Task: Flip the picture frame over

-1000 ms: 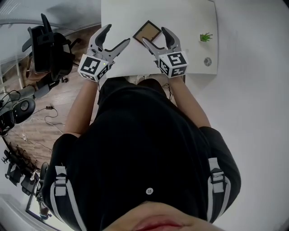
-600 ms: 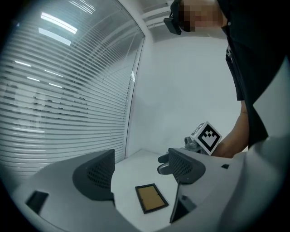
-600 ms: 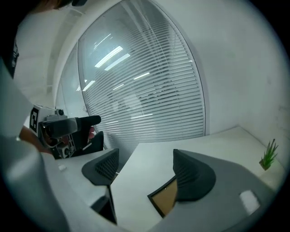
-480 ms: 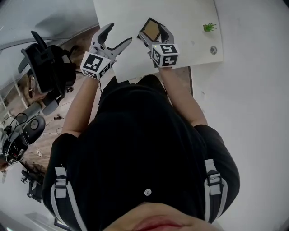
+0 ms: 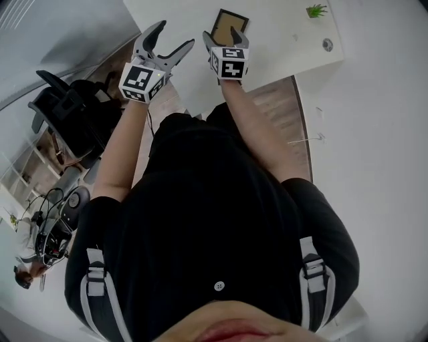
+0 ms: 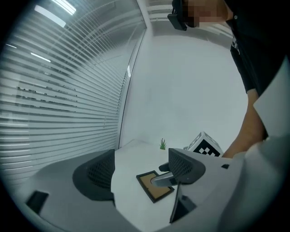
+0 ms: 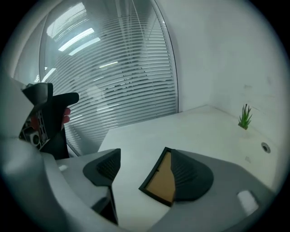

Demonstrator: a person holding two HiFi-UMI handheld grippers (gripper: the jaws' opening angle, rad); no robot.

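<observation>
The picture frame (image 5: 228, 25) lies flat on the white table (image 5: 281, 40), its brown panel up inside a black rim. My right gripper (image 5: 227, 37) hangs over the frame's near edge. In the right gripper view the frame (image 7: 161, 183) sits partly between the jaws, and the right-hand jaw covers one side of it. Those jaws are closing and no pad presses the frame. My left gripper (image 5: 173, 37) stands open to the left of the frame, nothing between its jaws. The left gripper view shows the frame (image 6: 154, 186) with a right fingertip (image 6: 162, 180) over it.
A small green plant (image 5: 315, 11) and a round metal fitting (image 5: 327, 45) sit at the table's right side. A black office chair (image 5: 67, 113) stands on the wooden floor to the left. Window blinds (image 7: 118, 81) run behind the table.
Both grippers have come down and forward toward the table. The right one has tilted down and now sits over the frame's near edge. The left stays beside the frame.
</observation>
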